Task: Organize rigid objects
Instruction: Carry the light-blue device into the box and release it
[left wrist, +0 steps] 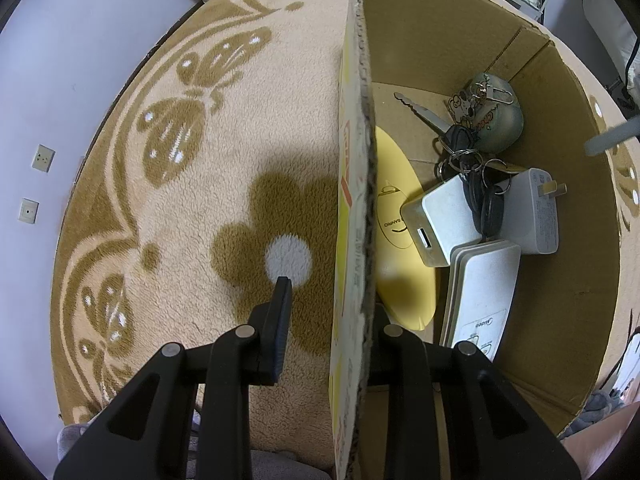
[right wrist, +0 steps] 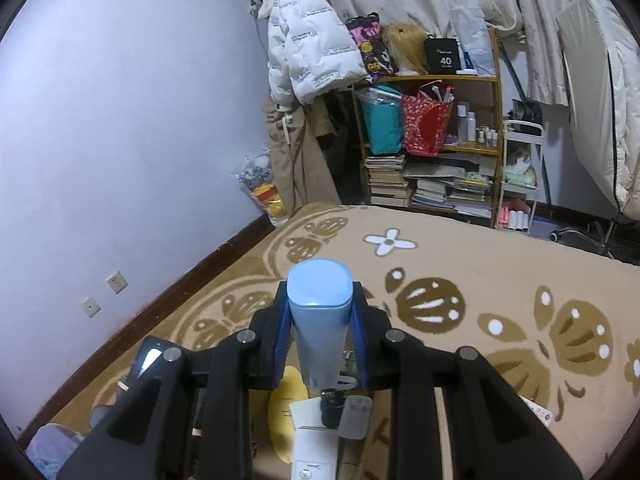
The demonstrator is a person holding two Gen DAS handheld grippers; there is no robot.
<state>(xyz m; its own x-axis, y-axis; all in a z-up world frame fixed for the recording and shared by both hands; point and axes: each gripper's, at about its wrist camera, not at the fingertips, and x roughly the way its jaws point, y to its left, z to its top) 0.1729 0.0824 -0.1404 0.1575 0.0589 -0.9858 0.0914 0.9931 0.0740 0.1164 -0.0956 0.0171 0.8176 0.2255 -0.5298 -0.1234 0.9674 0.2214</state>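
While clamped lengthwise, right gripper's blue tube seemingly points forward.

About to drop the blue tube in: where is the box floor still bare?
Bare cardboard floor lies beyond the yellow disc, left of the key blade. The middle is crowded: key bunch, chargers, remote. The right gripper holds the blue tube.

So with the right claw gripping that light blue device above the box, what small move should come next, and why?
Probably lower the right claw toward the cardboard box and release there. It is shut on the light blue device with the box contents just below it. The keys, chargers and remote already lie inside, and the left claw straddles the box wall, seemingly steadying it.
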